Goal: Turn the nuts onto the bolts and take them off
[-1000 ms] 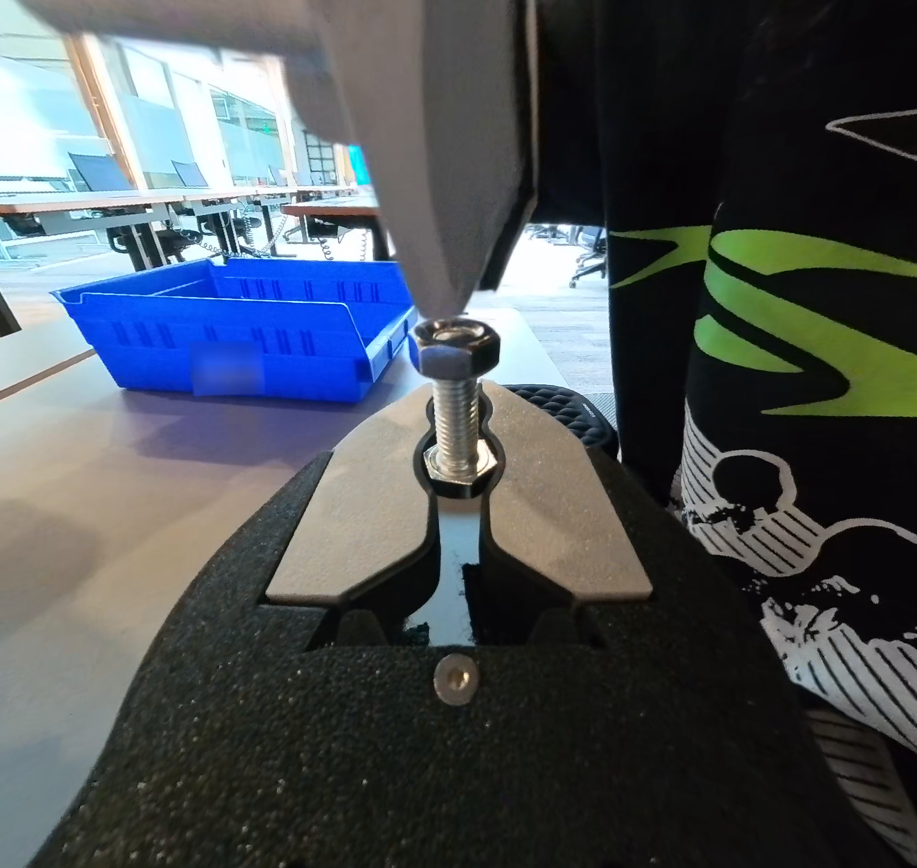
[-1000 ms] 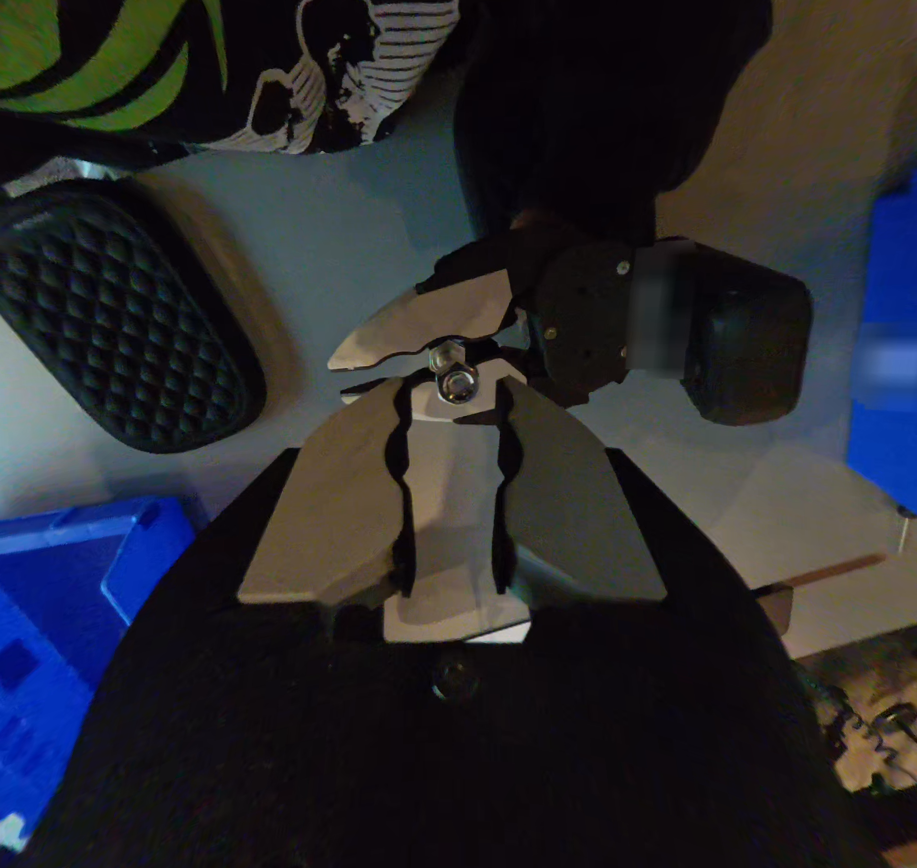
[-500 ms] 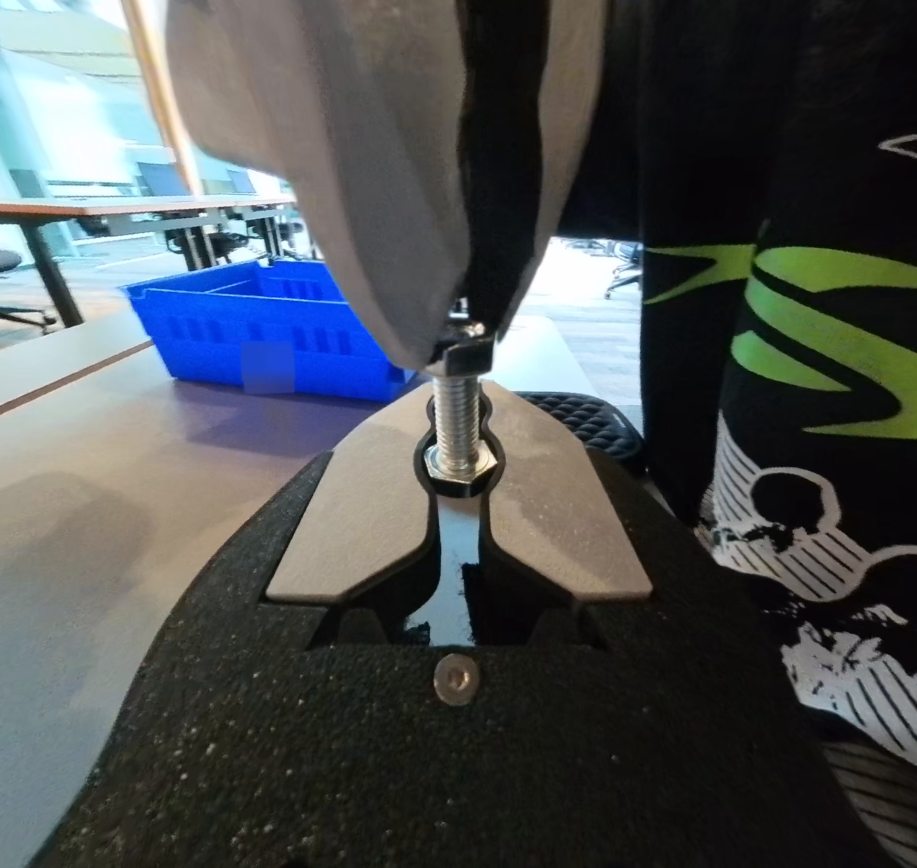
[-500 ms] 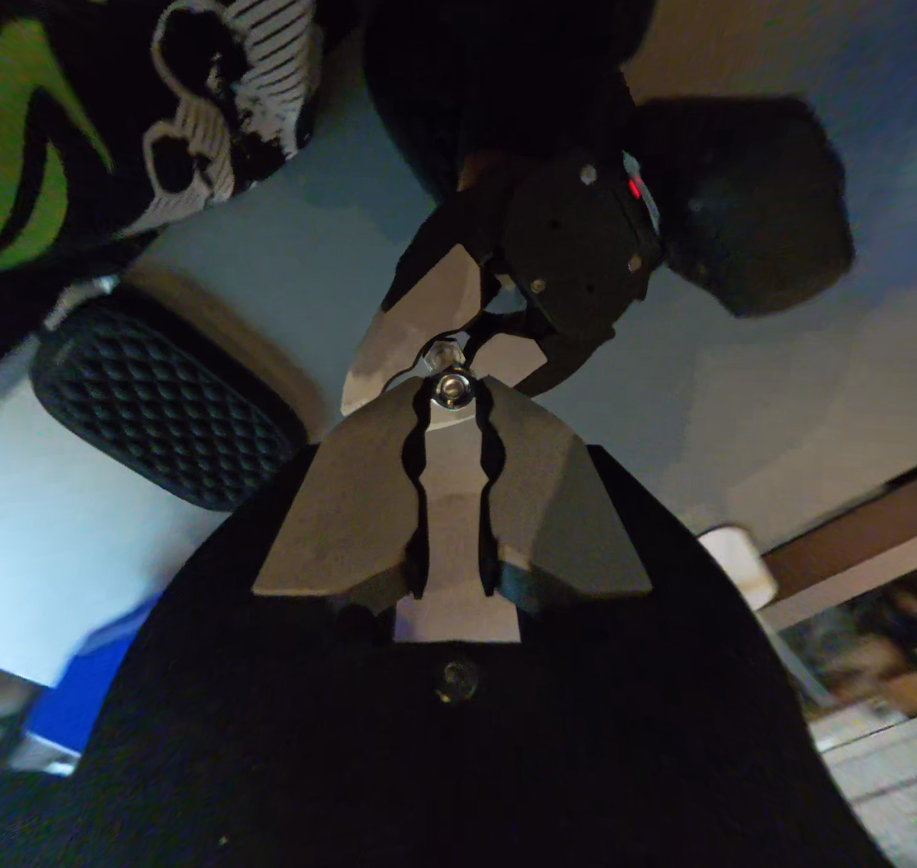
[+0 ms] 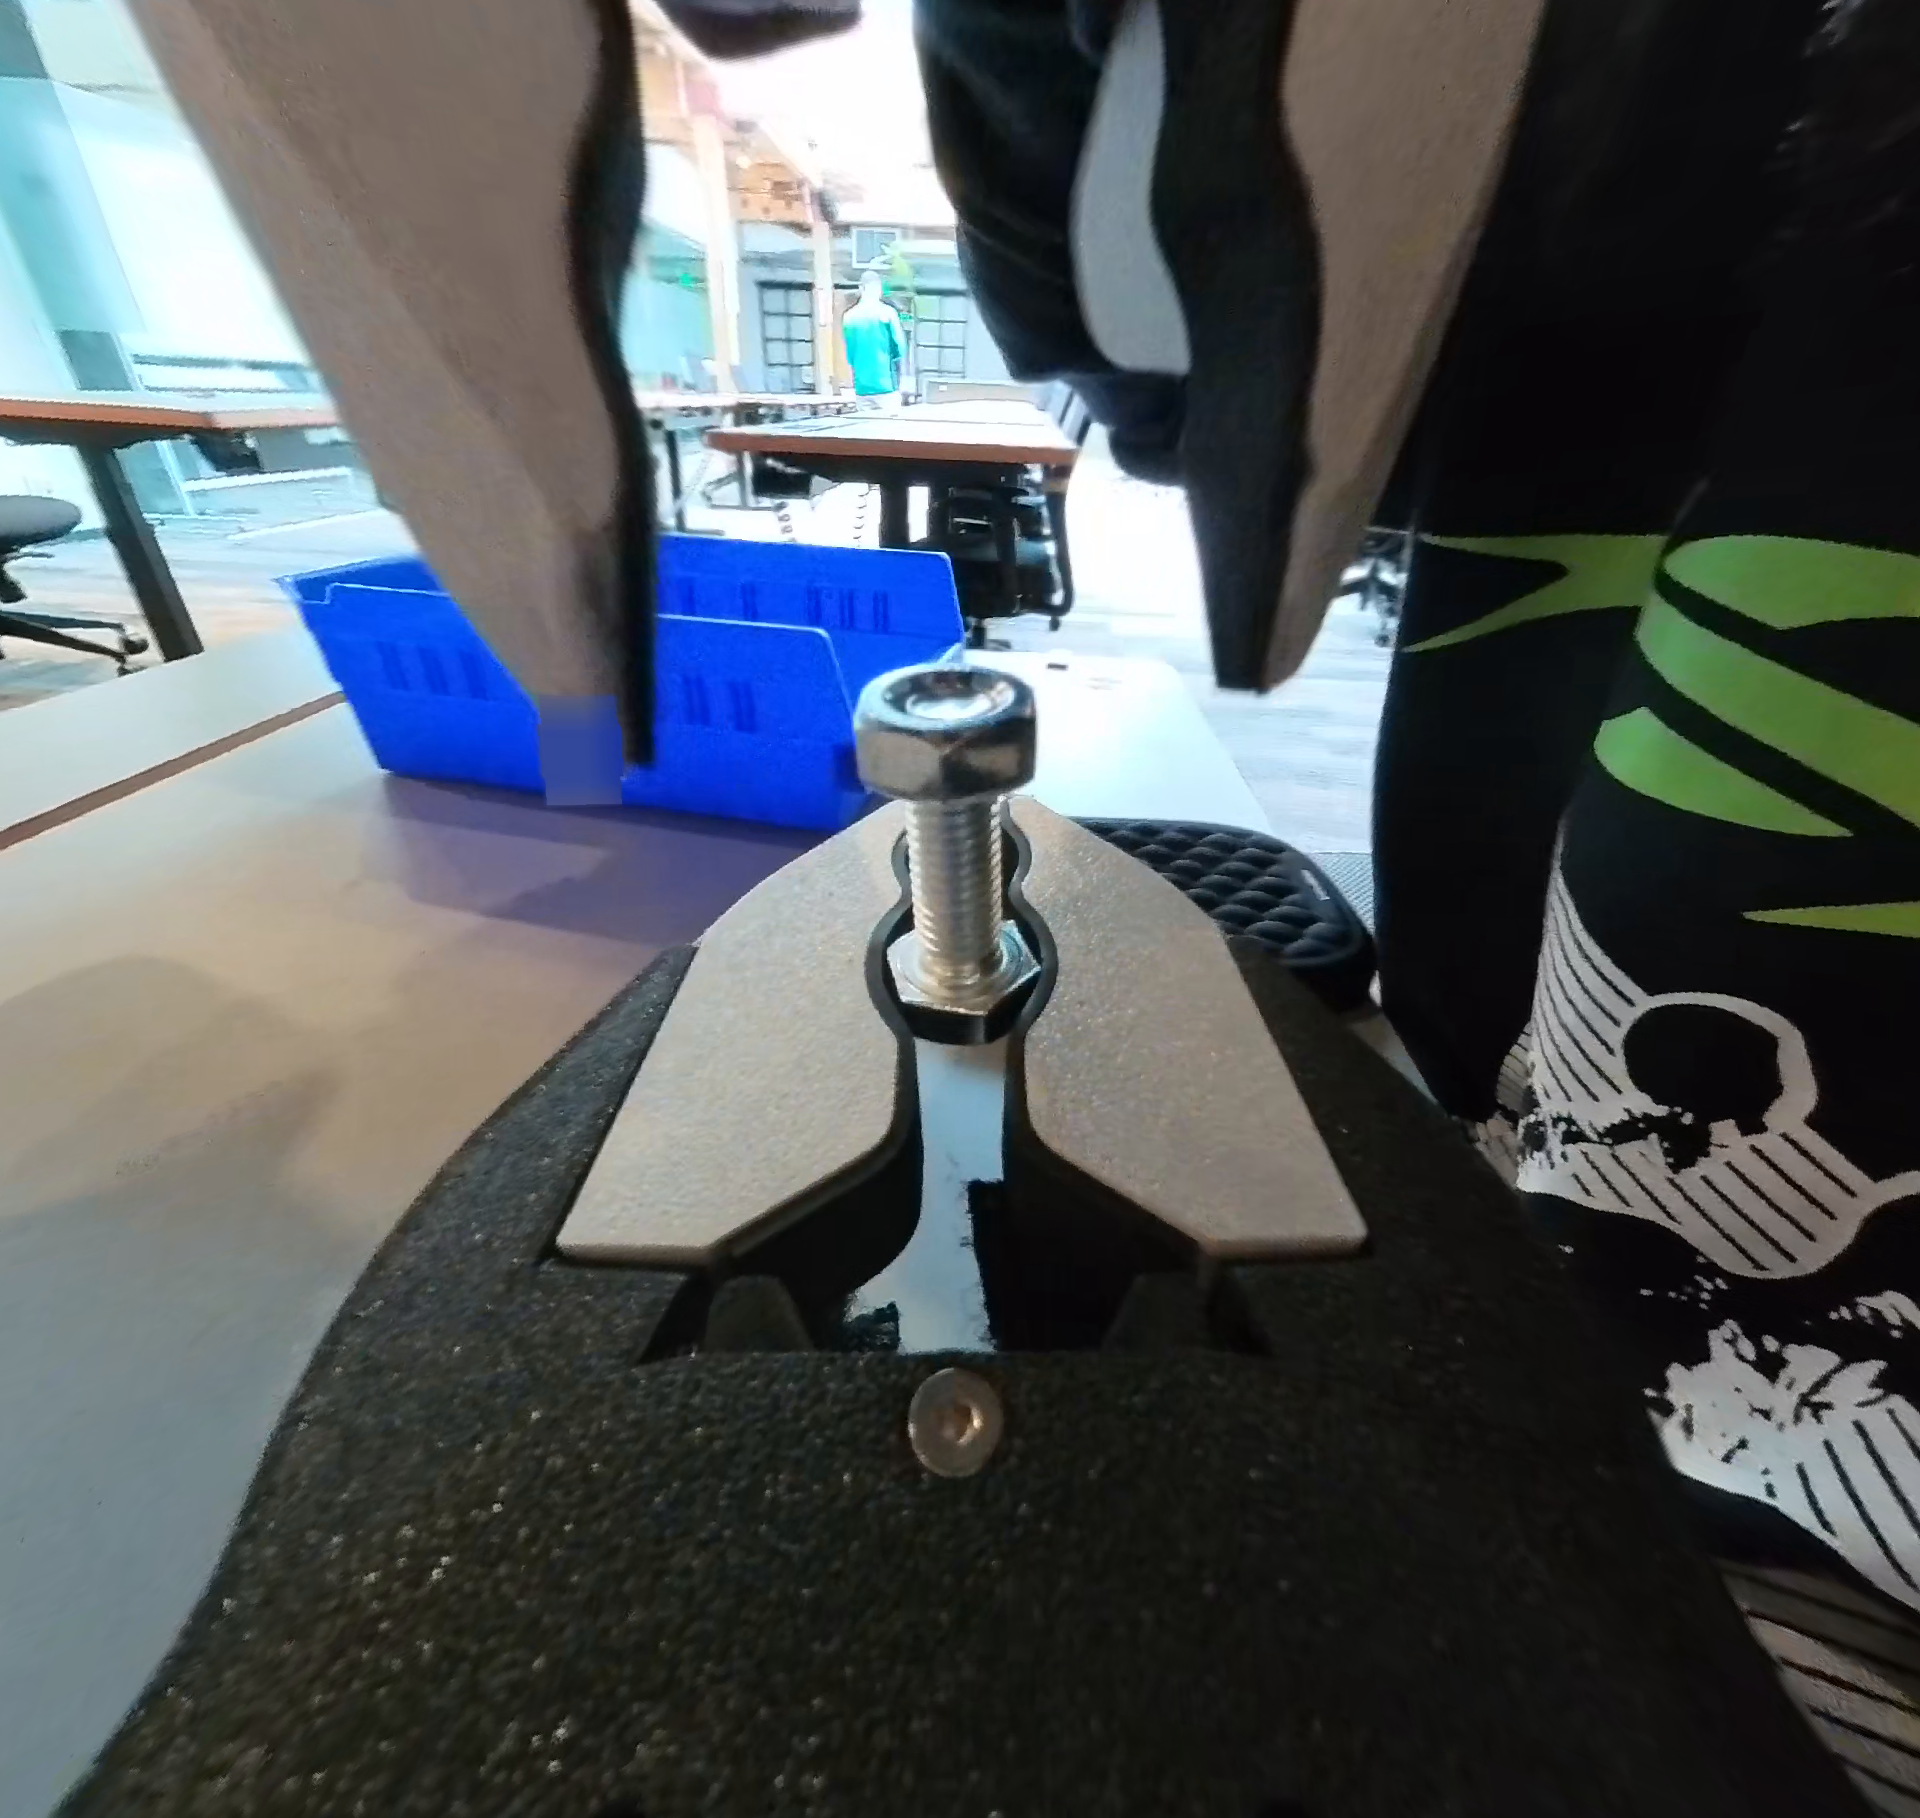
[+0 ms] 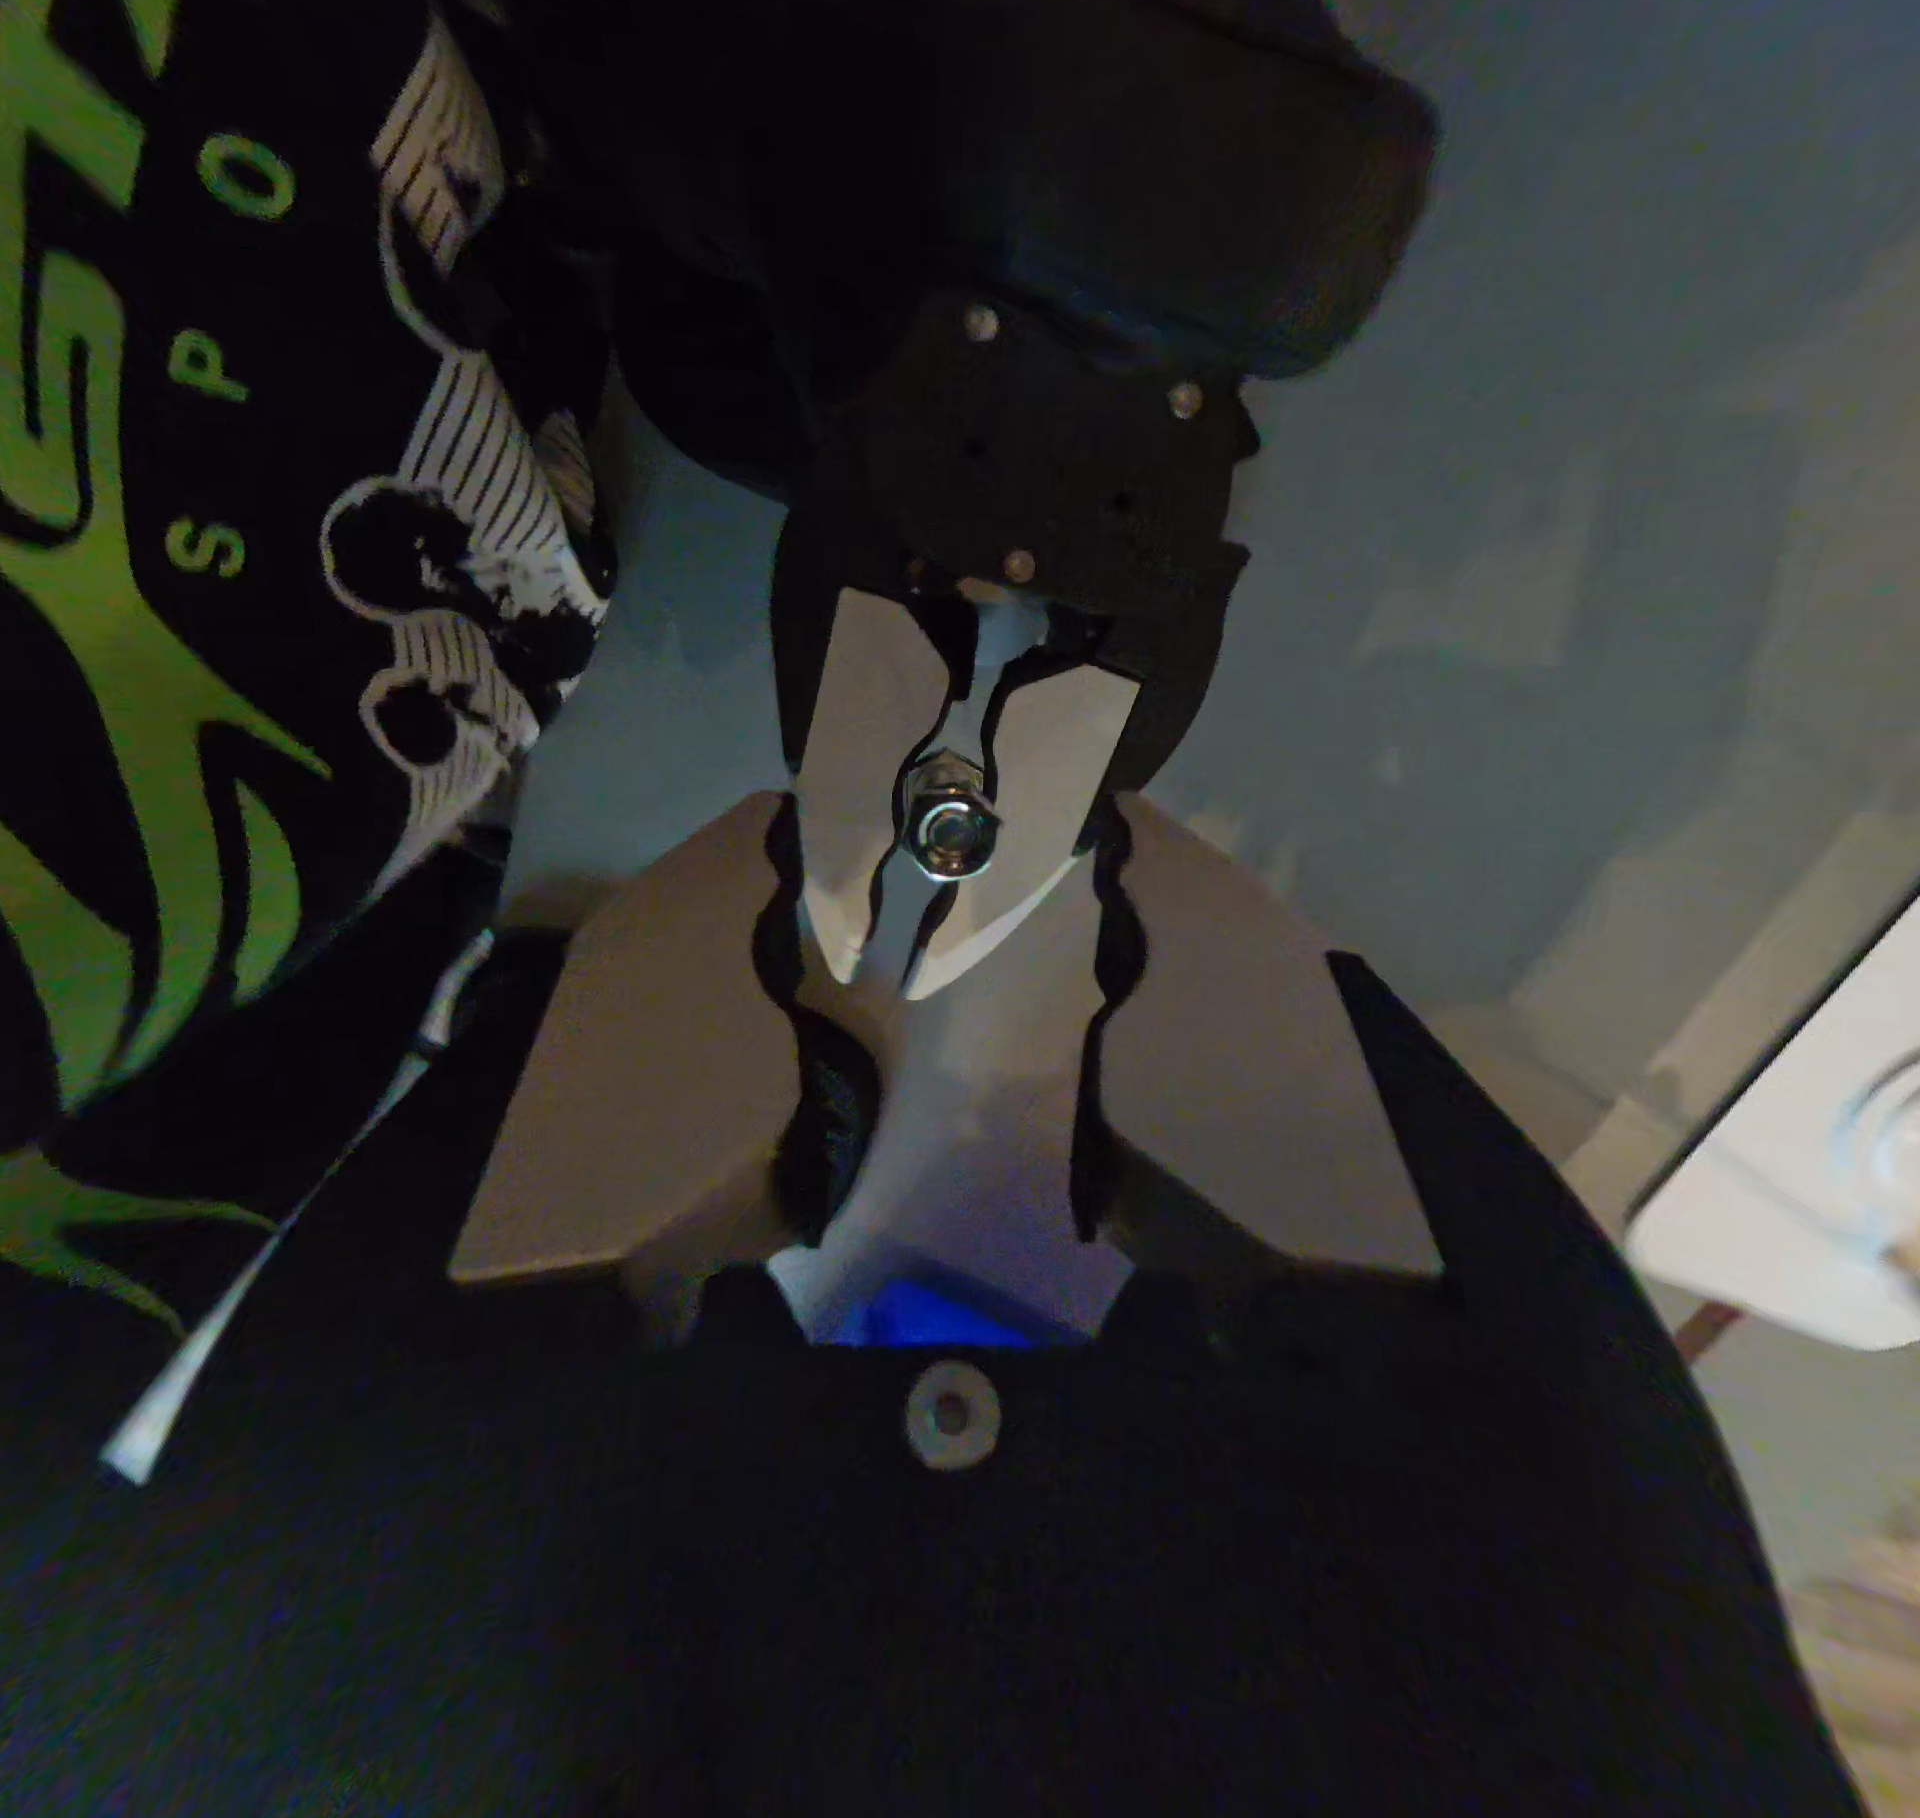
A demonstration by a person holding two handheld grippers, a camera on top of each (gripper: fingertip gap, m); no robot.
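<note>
In the left wrist view my left gripper (image 5: 961, 864) is shut on the hex head of a silver bolt (image 5: 951, 895) and holds it upright above the table. A silver nut (image 5: 943, 734) sits at the top end of the thread. The right gripper's fingers (image 5: 468, 366) hang down from above, wide apart, one on each side of the nut and not touching it. In the right wrist view my right gripper (image 6: 945, 818) is open and looks straight down on the nut (image 6: 948, 838), with the left gripper (image 6: 883, 979) shut below it.
A blue plastic bin (image 5: 748, 698) stands on the grey table (image 5: 260, 989) behind the bolt. A black textured pad (image 5: 1247, 895) lies to the right. A person's black shirt with green print (image 5: 1714, 729) fills the right side. A white object (image 6: 1766, 1197) sits at the table's edge. Some 8 cm of space lies between my two pairs of fingers.
Half a second ago the right gripper was shut on the nut; it has since let go, opened wide and turned about the bolt's axis. The left gripper still holds the bolt.
</note>
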